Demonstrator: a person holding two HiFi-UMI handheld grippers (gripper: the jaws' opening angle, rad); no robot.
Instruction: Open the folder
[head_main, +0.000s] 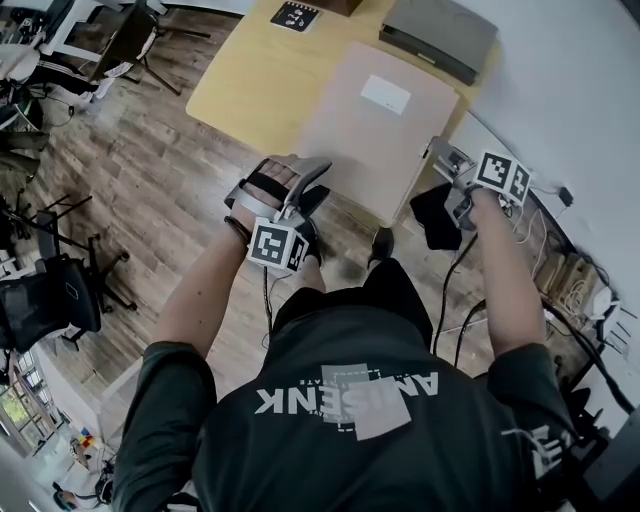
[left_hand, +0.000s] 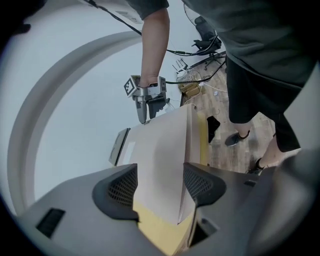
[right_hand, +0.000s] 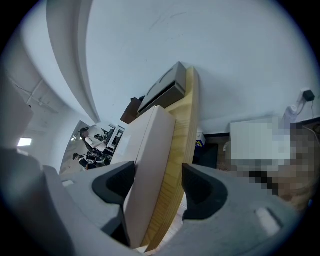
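A flat, pale beige cardboard folder (head_main: 375, 130) lies closed on the light wooden bench (head_main: 250, 80). It has a white rectangular label (head_main: 386, 94) on its cover, and its near end juts past the bench edge towards the person. Nothing of its contents shows. Beyond it, at the far end of the bench, sits a flat grey case (head_main: 438, 35), also shut, with a black printed marker card (head_main: 295, 15) well off to its left. The left gripper (head_main: 305, 195) is at the folder's near left corner. In the left gripper view, its jaws stand apart with that corner of the folder (left_hand: 160, 160) between them. Bare yellow bench (left_hand: 160, 235) shows below the corner, and neither jaw is pressed on the cover. The right gripper (head_main: 448, 175) is at the folder's right side near the bench edge. In the right gripper view, its jaws are likewise apart, straddling the edge of the folder (right_hand: 145, 165) and the bench edge (right_hand: 175, 165) beside it. The grey case (right_hand: 162, 92) is visible further along. Both of the person's forearms reach forward and down from a dark T-shirt. The left hand (head_main: 265, 190) is strapped round its grip, and each gripper's marker cube (head_main: 277, 247) faces up towards the head camera.
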